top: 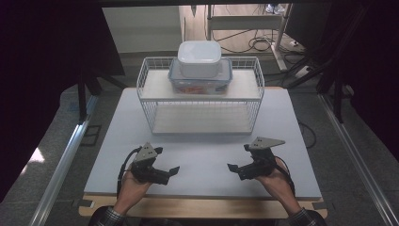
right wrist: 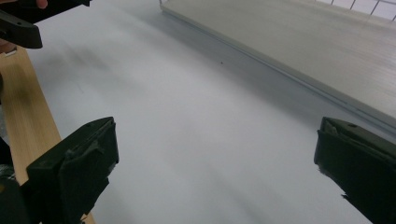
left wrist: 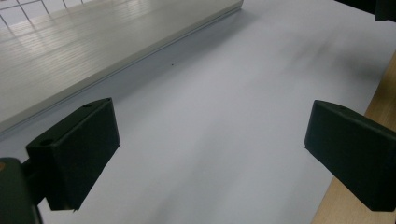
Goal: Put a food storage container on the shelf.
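Observation:
A white wire shelf rack [top: 200, 96] stands at the back of the white board [top: 197, 155]. On its top shelf sits a clear lidded food box [top: 201, 79] with a white lidded box [top: 199, 58] stacked on it. My left gripper [top: 167, 162] rests low at the front left, open, nothing between its jaws. My right gripper [top: 239, 158] rests at the front right, also open and empty. The two point inward toward each other. In the left gripper view the jaws frame bare board [left wrist: 210, 140] and the rack's lower shelf [left wrist: 93, 46]. The right gripper view has the lower shelf [right wrist: 303, 51] too.
The board lies on a wooden tabletop [top: 202, 207] whose edge runs along the front. Metal rails [top: 66, 160] run along both sides on the floor. Cables and a desk frame [top: 244, 28] lie beyond the rack. The rack's lower shelf [top: 200, 117] holds nothing.

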A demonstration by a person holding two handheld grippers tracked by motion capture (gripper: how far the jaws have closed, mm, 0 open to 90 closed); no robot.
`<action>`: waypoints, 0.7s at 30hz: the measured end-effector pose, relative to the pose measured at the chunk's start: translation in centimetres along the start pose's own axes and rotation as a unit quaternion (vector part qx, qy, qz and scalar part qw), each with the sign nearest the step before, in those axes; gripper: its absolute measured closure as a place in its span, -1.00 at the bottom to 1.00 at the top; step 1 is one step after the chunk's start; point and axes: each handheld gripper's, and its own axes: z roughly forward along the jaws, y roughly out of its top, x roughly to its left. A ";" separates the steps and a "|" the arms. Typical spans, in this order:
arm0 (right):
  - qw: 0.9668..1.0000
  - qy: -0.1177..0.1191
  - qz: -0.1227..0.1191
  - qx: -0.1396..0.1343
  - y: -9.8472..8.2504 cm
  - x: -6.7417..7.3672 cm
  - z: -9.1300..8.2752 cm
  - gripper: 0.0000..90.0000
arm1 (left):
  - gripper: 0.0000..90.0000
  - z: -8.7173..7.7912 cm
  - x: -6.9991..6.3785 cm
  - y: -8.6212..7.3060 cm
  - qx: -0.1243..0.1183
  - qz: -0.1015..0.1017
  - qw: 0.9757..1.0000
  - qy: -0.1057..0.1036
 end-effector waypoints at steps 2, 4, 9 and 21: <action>1.000 -0.001 0.000 0.003 -0.3 0.0 0.0 -1.00 | -0.94 0.1 0.0 -0.2 0.003 0.001 1.000 0.001; 1.000 -0.001 0.001 0.006 -0.6 -0.1 0.1 -1.00 | -0.95 0.2 -0.1 -0.4 0.007 0.003 1.000 0.003; 1.000 -0.002 0.002 0.013 -1.2 -0.2 0.2 -1.00 | -0.96 0.4 -0.3 -0.8 0.015 0.005 1.000 0.006; 0.999 -0.002 0.001 0.033 -2.5 0.0 0.7 -1.00 | -0.98 1.2 -0.7 -1.5 0.035 0.019 0.999 0.014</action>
